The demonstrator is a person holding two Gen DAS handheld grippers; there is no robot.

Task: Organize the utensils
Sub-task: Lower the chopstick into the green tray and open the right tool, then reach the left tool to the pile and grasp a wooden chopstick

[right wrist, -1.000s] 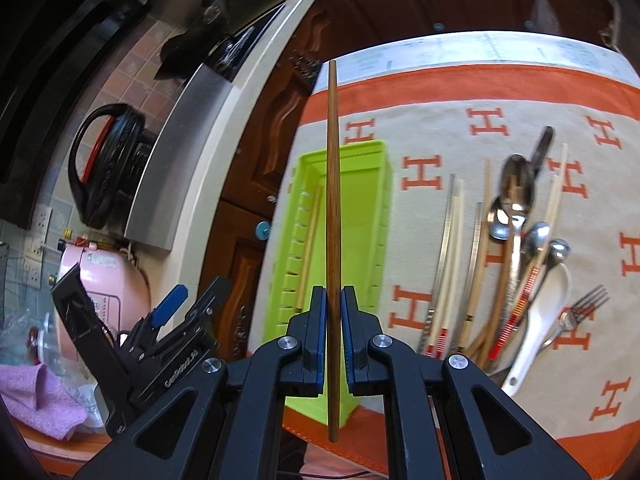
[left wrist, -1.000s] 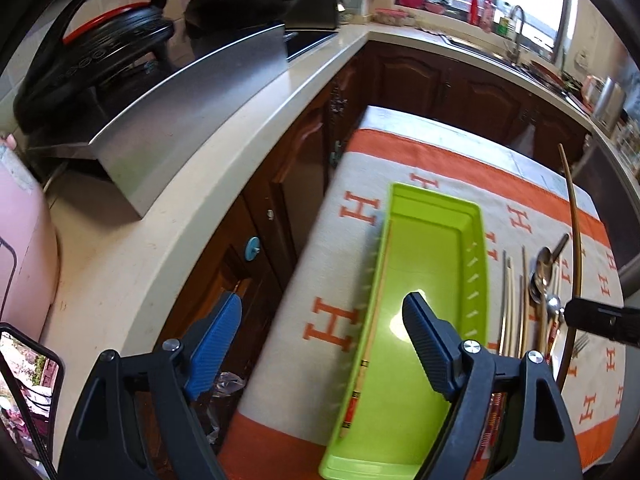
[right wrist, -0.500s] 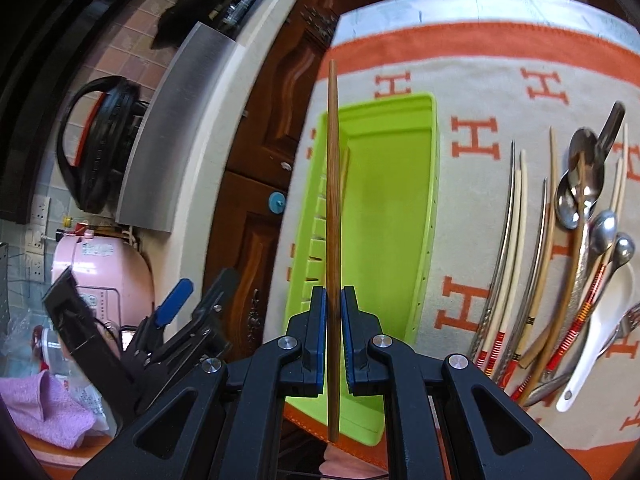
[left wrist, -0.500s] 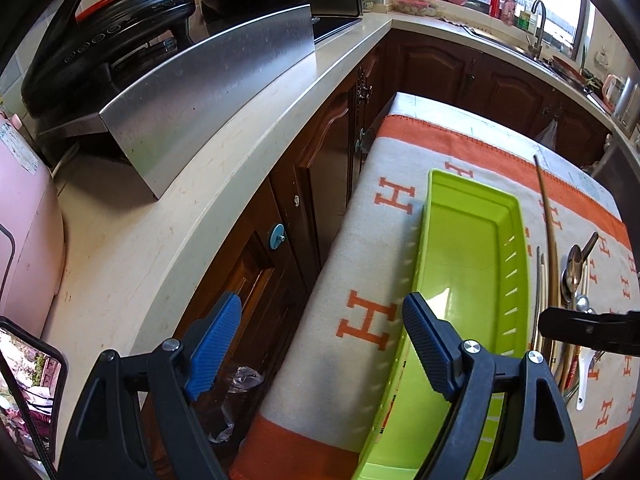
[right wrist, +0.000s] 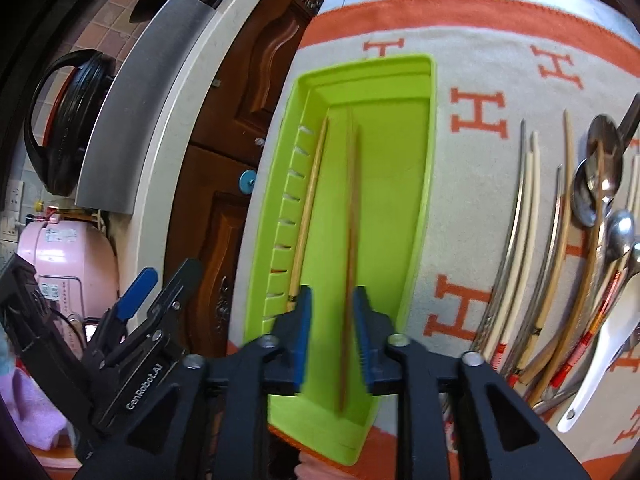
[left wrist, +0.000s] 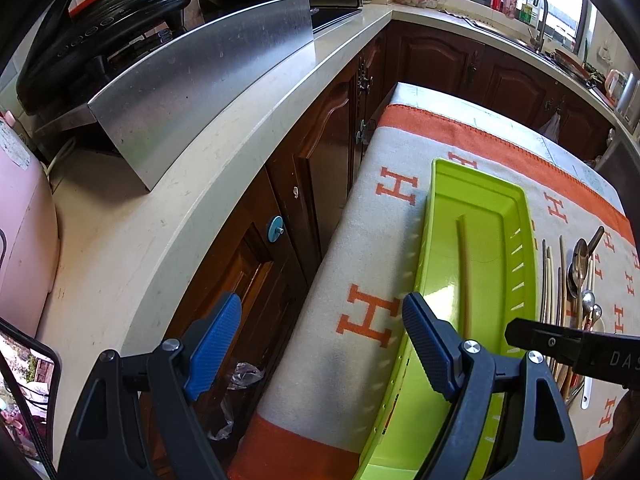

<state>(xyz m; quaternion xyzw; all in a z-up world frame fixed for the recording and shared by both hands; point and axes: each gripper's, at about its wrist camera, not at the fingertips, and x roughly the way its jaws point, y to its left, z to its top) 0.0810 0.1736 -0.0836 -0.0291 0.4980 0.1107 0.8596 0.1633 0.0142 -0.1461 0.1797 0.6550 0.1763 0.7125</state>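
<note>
A lime green tray [right wrist: 433, 128] lies on the orange and cream cloth [right wrist: 480, 80]. One wooden chopstick [right wrist: 311, 188] rests along its slotted left wall. My right gripper [right wrist: 333, 294] hangs over the tray's near end. Its jaws are opening. A second wooden chopstick [right wrist: 352, 216], blurred, stands loose between them and leans by the right pad. My left gripper [left wrist: 320, 304] is open and holds nothing. It hovers over the cloth's left edge beside the tray [left wrist: 529, 240], where a chopstick [left wrist: 464, 272] shows.
Several more chopsticks [right wrist: 524, 220], metal spoons [right wrist: 604, 184] and a white spoon [right wrist: 600, 356] lie on the cloth right of the tray. Left of the table run brown cabinet doors [left wrist: 320, 184], a pale counter [left wrist: 160, 200] with a steel panel [left wrist: 200, 80] and a pink appliance [right wrist: 68, 256].
The right gripper has come down over the tray and its jaws have parted from the chopstick, which now tilts loose between them. The left gripper has barely moved.
</note>
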